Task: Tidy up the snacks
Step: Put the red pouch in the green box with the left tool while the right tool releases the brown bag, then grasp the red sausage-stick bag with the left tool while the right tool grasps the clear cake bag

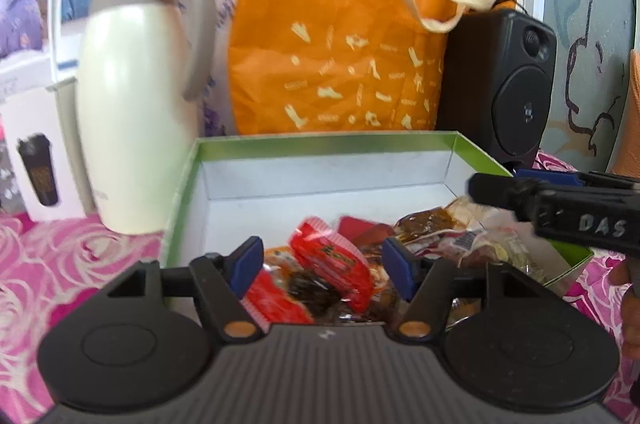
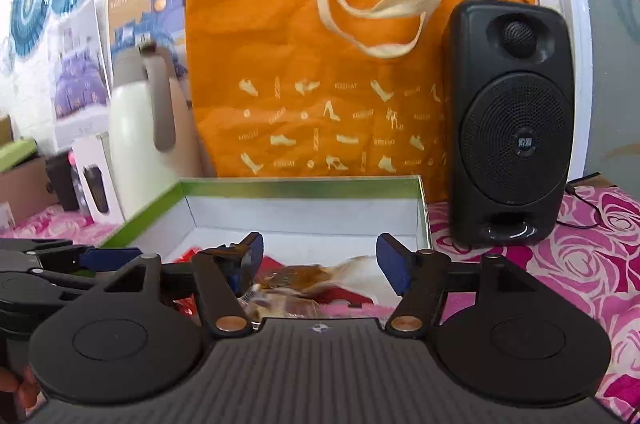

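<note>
A green-rimmed box (image 1: 320, 138) with a white inside holds several wrapped snacks: red packets (image 1: 328, 260) and clear packs of brown sweets (image 1: 432, 224). My left gripper (image 1: 322, 266) is open above the near edge of the box, its blue pads on either side of the red packets. My right gripper (image 2: 320, 262) is open over the right part of the same box (image 2: 304, 184), above a clear pack of brown sweets (image 2: 296, 278). The right gripper also shows from the side in the left wrist view (image 1: 560, 200).
A cream thermos jug (image 1: 132, 120) stands left of the box. An orange tote bag (image 2: 316, 64) leans behind it, with a black speaker (image 2: 512, 120) at the right. A white cup carton (image 1: 40, 152) is far left. A pink rose cloth (image 2: 560, 264) covers the table.
</note>
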The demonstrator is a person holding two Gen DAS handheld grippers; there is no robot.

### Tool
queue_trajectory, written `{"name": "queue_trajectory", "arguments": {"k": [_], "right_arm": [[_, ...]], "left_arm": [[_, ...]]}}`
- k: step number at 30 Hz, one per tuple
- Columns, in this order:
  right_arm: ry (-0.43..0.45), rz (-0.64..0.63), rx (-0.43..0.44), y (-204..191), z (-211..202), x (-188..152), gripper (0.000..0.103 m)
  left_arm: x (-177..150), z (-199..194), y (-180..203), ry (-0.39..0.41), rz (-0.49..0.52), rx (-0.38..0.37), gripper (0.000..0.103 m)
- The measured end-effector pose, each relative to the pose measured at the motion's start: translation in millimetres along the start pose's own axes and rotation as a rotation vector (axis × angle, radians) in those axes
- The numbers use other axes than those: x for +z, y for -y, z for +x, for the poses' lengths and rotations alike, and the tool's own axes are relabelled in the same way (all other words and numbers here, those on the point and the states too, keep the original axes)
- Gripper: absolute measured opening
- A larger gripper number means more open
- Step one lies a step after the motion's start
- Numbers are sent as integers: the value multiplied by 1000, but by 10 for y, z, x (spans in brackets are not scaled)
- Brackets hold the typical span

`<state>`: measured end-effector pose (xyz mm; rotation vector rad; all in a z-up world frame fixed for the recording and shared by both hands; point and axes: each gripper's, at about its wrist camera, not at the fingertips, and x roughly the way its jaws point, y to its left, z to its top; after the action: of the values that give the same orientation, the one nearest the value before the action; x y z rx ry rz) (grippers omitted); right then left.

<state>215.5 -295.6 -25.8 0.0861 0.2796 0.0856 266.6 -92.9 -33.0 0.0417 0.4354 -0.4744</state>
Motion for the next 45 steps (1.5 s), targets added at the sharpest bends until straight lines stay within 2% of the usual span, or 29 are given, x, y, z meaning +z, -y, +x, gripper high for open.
{"name": "queue_trajectory", "arguments": {"k": [6,9,14,18,21,22,25,28,31,33,36,40,43,45], "right_arm": [[63,62,83,50,-556,23,102],[38,79,116,3,-834,-92,102],[-37,128,118,-80,-1099,-425,102],[-104,145,88,-137,-1069,-630,102],[-161,173,83,-163,-988,-690,101],[-174,185,94,-164,-966,-708,96],[-208,220,100,-152,-906,-747,95],[-252,276,131,-106,-823,-795,101],[-276,323,153,-65,-786,-884,103],[-266,328,160,-54,-804,-901,103],[-272,313,153,-82,-805,-883,103],[-263,227,128,-201,-850,-853,103],[-267,168,122,-284,-821,-837,103],[-275,181,121,-260,-801,-843,103]], "left_arm": [[24,-519,-170,72,-7,55,70],[-80,-752,-138,78,-3,77,71],[-360,-956,88,35,-23,33,71],[-527,-891,343,-32,18,2,72],[-595,-785,435,-85,6,-40,72],[-618,-751,448,-97,-3,-39,71],[-654,-658,378,-140,-67,-52,71],[-663,-627,282,-144,-131,-93,71],[-632,-567,137,-158,-230,-194,71],[-617,-567,106,-169,-254,-210,70],[-621,-611,230,-181,-188,-192,70],[-634,-591,299,-183,-167,-208,69],[-671,-551,251,-181,-199,-222,67],[-681,-541,204,-176,-223,-233,61]]}}
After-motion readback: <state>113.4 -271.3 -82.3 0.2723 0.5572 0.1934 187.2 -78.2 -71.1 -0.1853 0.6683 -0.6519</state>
